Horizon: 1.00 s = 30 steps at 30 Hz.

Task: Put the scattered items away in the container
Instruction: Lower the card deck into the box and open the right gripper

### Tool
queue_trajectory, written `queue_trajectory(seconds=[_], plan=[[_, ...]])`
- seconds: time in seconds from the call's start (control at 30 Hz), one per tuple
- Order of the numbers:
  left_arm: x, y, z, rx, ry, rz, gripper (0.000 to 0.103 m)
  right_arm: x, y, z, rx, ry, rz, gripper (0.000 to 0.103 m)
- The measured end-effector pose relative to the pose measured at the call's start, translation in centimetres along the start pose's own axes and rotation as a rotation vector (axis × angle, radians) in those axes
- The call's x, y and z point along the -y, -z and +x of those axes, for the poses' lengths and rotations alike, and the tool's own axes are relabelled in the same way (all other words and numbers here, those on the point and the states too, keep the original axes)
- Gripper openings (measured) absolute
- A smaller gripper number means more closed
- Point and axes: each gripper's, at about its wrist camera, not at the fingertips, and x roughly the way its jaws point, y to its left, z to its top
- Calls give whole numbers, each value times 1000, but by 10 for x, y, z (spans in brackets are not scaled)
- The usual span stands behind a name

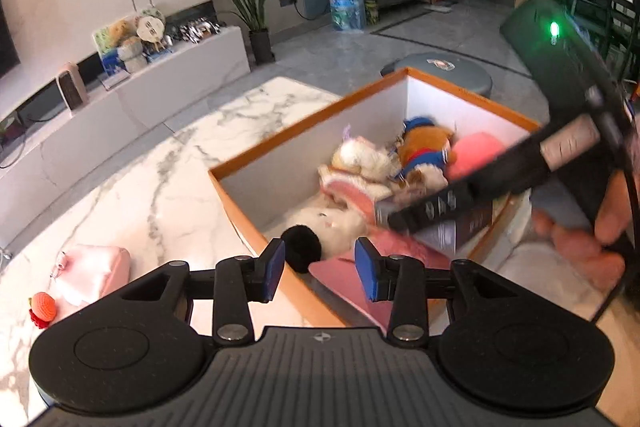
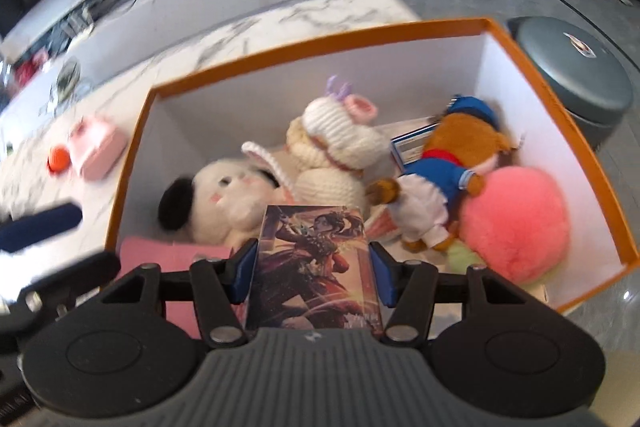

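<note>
The container is a white box with an orange rim [image 1: 304,119] [image 2: 320,43] on the marble table. Inside lie a white plush with a black ear [image 2: 224,195], a cream crocheted toy [image 2: 336,143], a brown plush in blue clothes [image 2: 444,163], a pink fluffy plush [image 2: 516,223] and a flat pink item [image 1: 376,259]. My right gripper [image 2: 312,263] is shut on an illustrated card box [image 2: 316,267] over the container's near side. My left gripper [image 1: 322,267] hovers over the box's near rim, open, nothing between its pads. A pink pouch [image 1: 92,273] and an orange crocheted toy [image 1: 42,307] lie on the table to the left.
A grey round stool [image 2: 576,75] stands behind the container on the right. A low white bench [image 1: 180,75] with ornaments runs along the wall, with a potted plant [image 1: 256,11] and a water bottle [image 1: 346,7] beyond. A hand [image 1: 580,239] grips the right gripper's handle.
</note>
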Motion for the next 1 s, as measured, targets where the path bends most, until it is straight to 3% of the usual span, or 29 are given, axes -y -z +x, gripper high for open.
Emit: queue_trajectory(seconds=[0.2,0.4,0.57,0.77,1.0], plan=[[8,10,7,-38,-25,68,51,6,-1,0,-1,7,58,60],[1,10,10,-31,-36,13,51,2,0,-1,-3,-27,14,60],[-2,10,14,-35,-46,-17,51,3,0,-4,-17,-199,20,60],[-3,9,14,-43,-54,-8,52,-31,6,1,-23,-88,-173,60],[-3,10,10,-33,-61,-15,53,-29,1,14,-121,-133,-172,63]])
